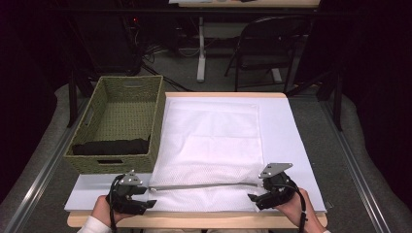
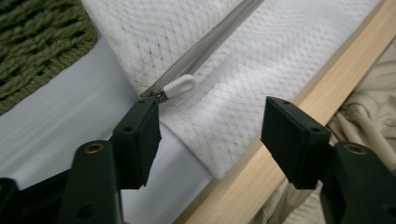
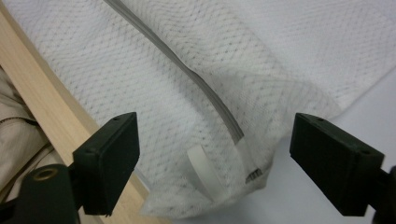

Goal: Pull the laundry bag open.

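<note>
— While I'm holding both grippers apart and empty, left gripper [image 1: 151, 203] and right gripper [image 1: 250, 197], where's the mesh bag [image 1: 214, 145] lying?
— Frame centre, zipper [image 1: 204, 185] running between them; wicker basket [image 1: 116, 124] is crowding its upper left.
</note>
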Demonstrator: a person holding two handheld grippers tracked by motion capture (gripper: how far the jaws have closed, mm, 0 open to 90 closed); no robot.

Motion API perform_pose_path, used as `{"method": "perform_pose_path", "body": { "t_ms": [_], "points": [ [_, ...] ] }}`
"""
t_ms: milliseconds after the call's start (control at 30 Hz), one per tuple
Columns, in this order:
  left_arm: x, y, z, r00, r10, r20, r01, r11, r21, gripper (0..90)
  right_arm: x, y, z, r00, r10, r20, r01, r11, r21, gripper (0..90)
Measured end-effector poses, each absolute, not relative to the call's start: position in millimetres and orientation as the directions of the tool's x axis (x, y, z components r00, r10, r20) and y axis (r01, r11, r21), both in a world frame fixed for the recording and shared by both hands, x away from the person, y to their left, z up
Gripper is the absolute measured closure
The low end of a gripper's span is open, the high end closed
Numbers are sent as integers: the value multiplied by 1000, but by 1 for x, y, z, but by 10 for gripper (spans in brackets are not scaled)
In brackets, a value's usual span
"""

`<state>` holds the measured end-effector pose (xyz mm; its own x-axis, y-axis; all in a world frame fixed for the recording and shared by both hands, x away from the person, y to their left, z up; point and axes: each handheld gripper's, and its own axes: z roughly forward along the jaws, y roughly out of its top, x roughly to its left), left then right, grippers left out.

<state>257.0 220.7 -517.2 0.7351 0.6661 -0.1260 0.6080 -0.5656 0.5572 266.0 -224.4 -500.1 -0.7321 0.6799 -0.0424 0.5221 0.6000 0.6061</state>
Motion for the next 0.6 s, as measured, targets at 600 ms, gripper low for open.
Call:
{"method": "perform_pose_path", "body": {
  "t_ms": [600],
  "points": [
    [267,239,-511,693,706,-144,634,-502,588,52,280,-217,-499,-716,696,-61,511,581,634,97]
  ]
}}
